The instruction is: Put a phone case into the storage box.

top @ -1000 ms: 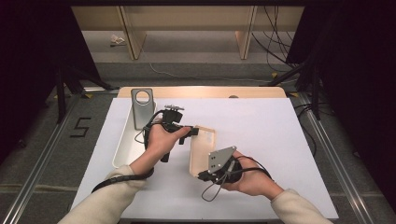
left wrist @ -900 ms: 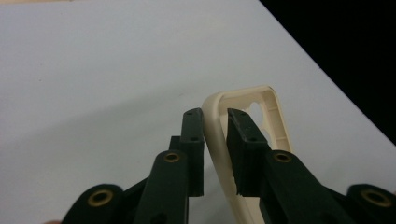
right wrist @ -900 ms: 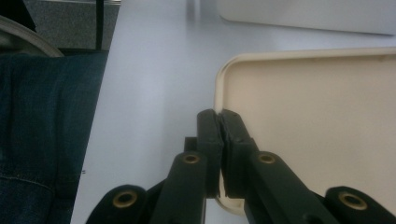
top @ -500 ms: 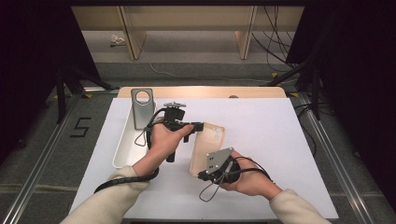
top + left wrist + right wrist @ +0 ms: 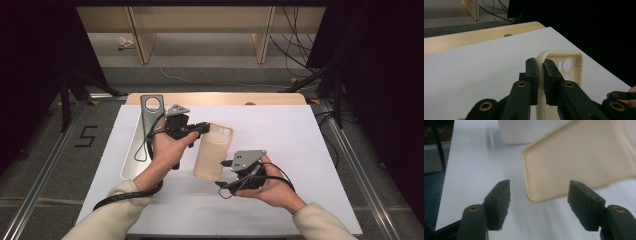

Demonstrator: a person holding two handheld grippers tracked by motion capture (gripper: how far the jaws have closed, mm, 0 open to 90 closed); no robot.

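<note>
A: Left gripper view first: the left gripper (image 5: 539, 82) has its jaws clamped on the side wall of the cream phone case (image 5: 560, 68), near the end with the camera holes.

B: And the right gripper (image 5: 539, 203)?

A: Its jaws have just been opening. In the right gripper view they stand apart, with the case's rounded plain corner (image 5: 579, 157) hanging between them, touching neither pad.

B: So a hand-over?

A: I judge so: the case has passed to the left gripper (image 5: 200, 129), and the right gripper (image 5: 226, 165) has let go. From the high view the case (image 5: 212, 156) is held off the white table (image 5: 310, 150), between the two hands, tilted on its long side.

B: Next move?

A: Probably the right hand backs clear without knocking the loose end, and the left carries the case on alone. The grip is on a thin wall, so it could twist.

B: Hand poses?

A: The left hand (image 5: 167, 150) points its gripper level toward the right; the right hand (image 5: 267, 185) lies low, palm up, gripper aimed at the case. A grey tray (image 5: 134, 150) sits just beside the left hand.
</note>
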